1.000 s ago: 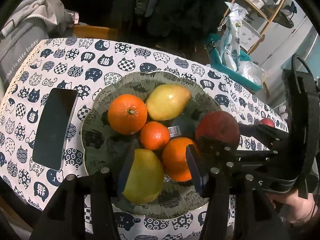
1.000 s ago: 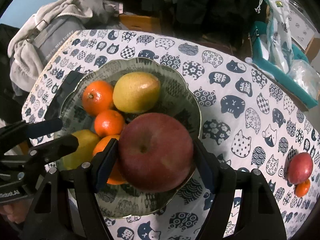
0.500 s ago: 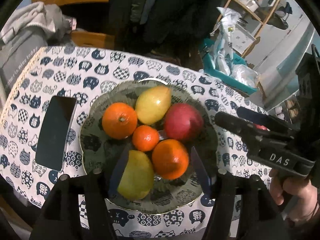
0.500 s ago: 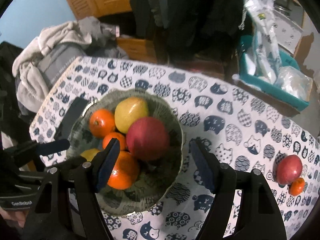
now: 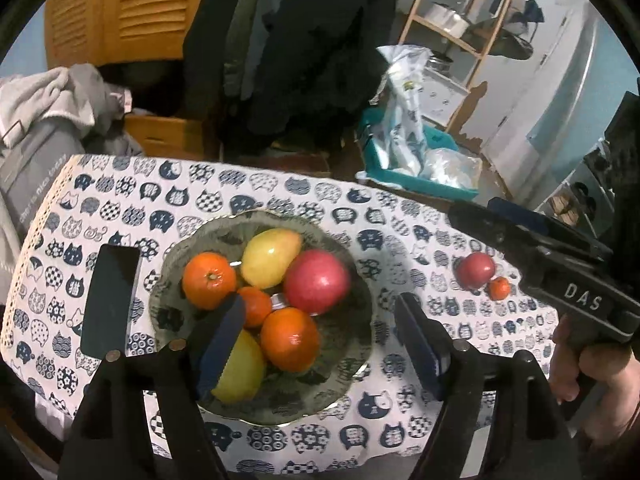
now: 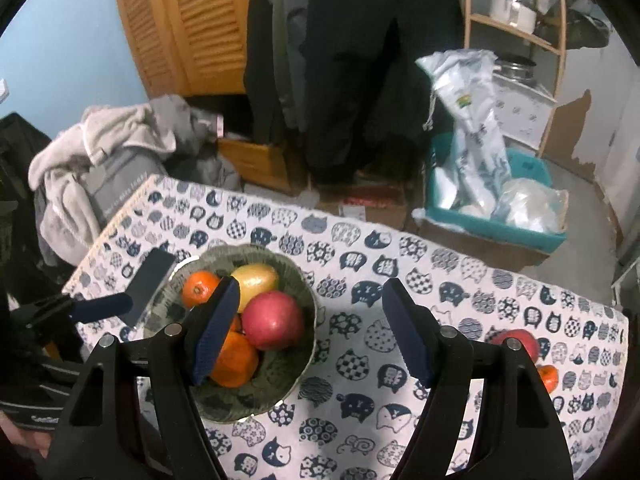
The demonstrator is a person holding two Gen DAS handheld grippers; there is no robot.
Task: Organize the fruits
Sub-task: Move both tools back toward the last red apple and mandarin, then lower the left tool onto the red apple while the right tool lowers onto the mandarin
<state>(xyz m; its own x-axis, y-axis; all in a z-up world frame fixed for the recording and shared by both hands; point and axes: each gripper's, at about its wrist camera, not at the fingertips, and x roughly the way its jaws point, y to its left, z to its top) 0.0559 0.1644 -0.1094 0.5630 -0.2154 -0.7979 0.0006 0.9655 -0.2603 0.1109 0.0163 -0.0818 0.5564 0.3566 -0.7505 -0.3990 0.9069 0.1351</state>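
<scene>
A grey-green bowl (image 5: 360,320) (image 6: 296,372) on the cat-print tablecloth holds a red apple (image 5: 317,282) (image 6: 273,320), a yellow pear (image 5: 271,257), oranges (image 5: 209,280) and a lemon (image 5: 239,372). A second red apple (image 5: 476,270) (image 6: 520,340) and a small orange (image 5: 499,288) (image 6: 547,376) lie on the cloth to the right. My left gripper (image 5: 320,344) is open and empty above the bowl. My right gripper (image 6: 306,332) is open and empty, raised above the bowl's right side; it also shows in the left wrist view (image 5: 520,232).
A dark phone (image 5: 110,306) lies left of the bowl. Beyond the table's far edge are a teal bin (image 6: 496,224) with plastic bags, hanging dark coats, a clothes pile (image 6: 100,160) and a wooden shelf.
My right gripper has opened, left the red apple in the bowl, and pulled up and back. My left gripper has also risen away from the bowl.
</scene>
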